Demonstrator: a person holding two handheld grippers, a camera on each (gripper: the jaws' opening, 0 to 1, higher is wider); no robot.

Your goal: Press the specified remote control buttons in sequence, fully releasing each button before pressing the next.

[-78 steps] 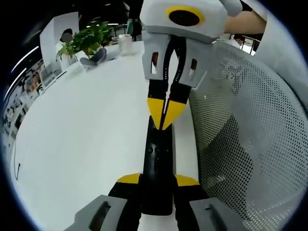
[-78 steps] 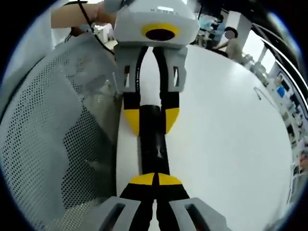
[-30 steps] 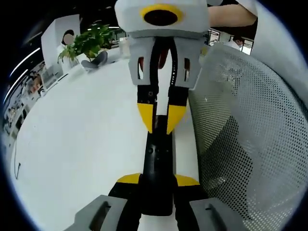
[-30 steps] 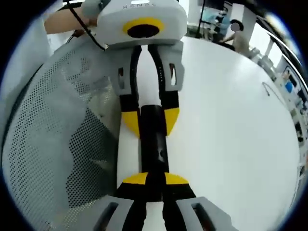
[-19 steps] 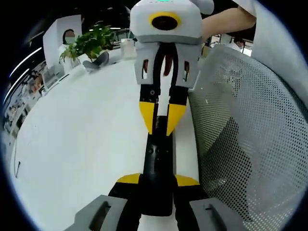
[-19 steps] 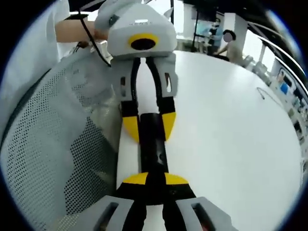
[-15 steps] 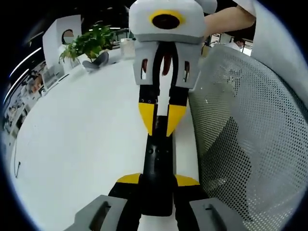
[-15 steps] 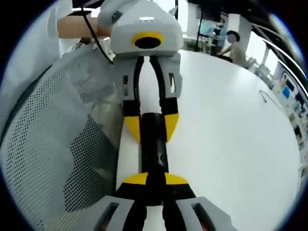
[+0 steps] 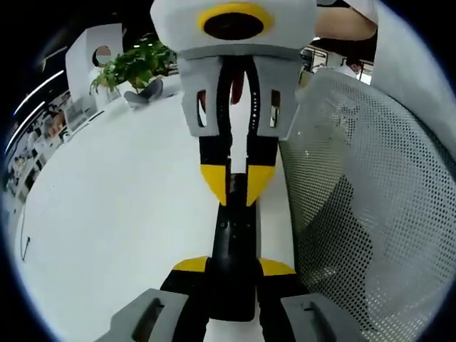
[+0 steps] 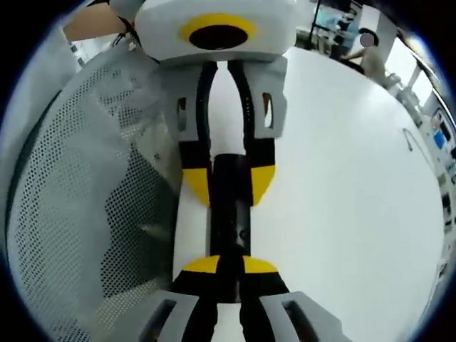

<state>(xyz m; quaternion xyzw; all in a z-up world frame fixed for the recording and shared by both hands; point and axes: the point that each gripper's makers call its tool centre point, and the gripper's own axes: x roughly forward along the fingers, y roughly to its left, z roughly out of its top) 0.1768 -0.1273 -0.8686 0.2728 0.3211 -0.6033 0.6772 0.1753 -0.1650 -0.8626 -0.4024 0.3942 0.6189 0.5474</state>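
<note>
The black remote (image 9: 233, 263) sits clamped between the yellow-tipped jaws of the left gripper (image 9: 233, 268), its long axis running straight out ahead of that claw, over the white table (image 9: 114, 206). From the far end comes the right gripper (image 9: 233, 187), nose to nose with the left one, its own yellow tips drawn close together with just a slim gap — they hang right over the remote's far half, and whether they touch the button face I cannot tell.

In the right gripper view the same line-up reads in reverse: the remote (image 10: 230, 235) stretches away from the right gripper (image 10: 229, 266), whose jaws lie narrowed almost to closing with the near end of the remote between or just under them, while the left gripper (image 10: 229, 182) grips the far end on both sides. A mesh chair back (image 10: 78, 199) stands just beside the table edge.

So the pressing claw is the right one — it works along the remote's length, down onto the face, while the left only steadies.
</note>
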